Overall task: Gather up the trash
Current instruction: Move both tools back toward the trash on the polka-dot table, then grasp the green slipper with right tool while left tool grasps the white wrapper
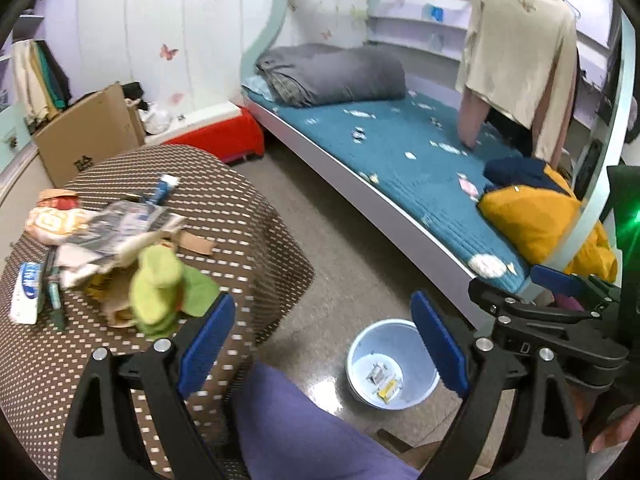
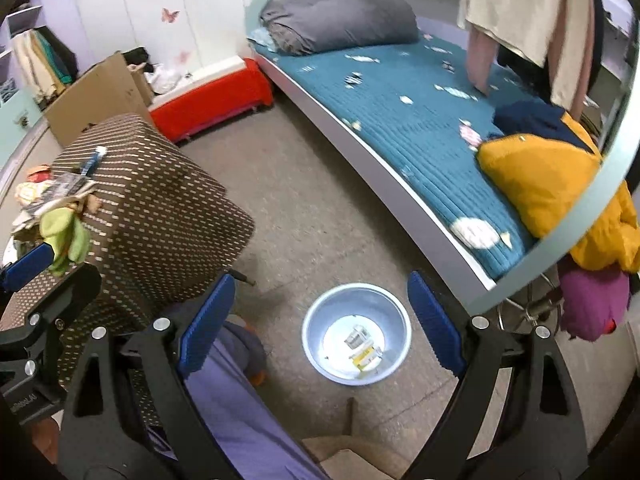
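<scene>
Hovering with jaws spread wide and empty, the left gripper [image 1: 322, 344] sits nearer the litter pile of crumpled wrappers and paper scraps [image 1: 108, 236] on the brown dotted tabletop [image 1: 248, 216], up-left of its fingers; the right gripper [image 2: 320, 320] frames the pale blue plastic bin [image 2: 356, 332]

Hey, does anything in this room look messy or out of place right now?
Yes. Small paper scraps are scattered across the teal bed cover, and a jumbled pile of wrappers and paper sits on the dotted table.
</scene>
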`<state>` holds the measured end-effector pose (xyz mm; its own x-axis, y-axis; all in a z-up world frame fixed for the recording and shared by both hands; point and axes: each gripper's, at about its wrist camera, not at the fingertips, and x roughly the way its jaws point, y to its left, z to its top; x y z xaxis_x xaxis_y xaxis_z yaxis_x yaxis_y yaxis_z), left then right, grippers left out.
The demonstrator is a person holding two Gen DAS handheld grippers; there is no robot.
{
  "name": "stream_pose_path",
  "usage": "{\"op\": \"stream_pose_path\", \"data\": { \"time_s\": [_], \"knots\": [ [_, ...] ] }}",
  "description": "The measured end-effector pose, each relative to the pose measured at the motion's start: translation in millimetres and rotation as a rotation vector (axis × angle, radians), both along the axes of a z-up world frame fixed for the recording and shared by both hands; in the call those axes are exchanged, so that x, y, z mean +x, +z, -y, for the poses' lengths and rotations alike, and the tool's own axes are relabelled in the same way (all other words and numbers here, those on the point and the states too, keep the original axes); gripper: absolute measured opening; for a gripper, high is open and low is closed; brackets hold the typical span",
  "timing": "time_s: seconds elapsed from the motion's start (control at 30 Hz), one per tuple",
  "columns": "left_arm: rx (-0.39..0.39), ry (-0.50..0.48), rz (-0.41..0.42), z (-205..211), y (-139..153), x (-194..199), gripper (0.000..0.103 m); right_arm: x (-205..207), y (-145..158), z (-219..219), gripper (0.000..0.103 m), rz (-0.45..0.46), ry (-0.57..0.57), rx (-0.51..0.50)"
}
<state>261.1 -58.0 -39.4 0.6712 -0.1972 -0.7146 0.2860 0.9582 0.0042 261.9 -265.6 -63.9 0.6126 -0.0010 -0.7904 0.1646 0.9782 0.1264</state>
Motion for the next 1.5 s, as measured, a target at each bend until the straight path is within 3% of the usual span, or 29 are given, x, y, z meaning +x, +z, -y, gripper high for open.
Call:
{"op": "stream_pose_path", "data": {
  "time_s": [0.63,1.13,1.33,1.37,1.5],
  "knots": [
    [-0.014,0.295,0.051,-117.4,21.5,-12.4,0.088,34.9,25.9,-116.3,0.087,0.062,0.292,0.024],
    [-0.044,0.492,0.013,-204.9,9.6,-16.4,0.088,75.4,8.8,-200.1,0.085,0.027,0.476,0.061],
    [-0.055,0.537,-0.012,-223.7,1.8,-18.8,0.088,93.0,-1.7,-216.5,0.047,-0.016,0.514,0.123],
    [-0.057,0.542,-0.014,-226.0,1.4,-19.4,0.088,92.4,0.2,-216.9,0.03,-0.012,0.514,0.125],
    [-0.065,0.552,-0.013,-230.0,2.0,-18.4,0.088,83.5,14.0,-214.1,0.009,0.032,0.517,0.113]
  ]
}}
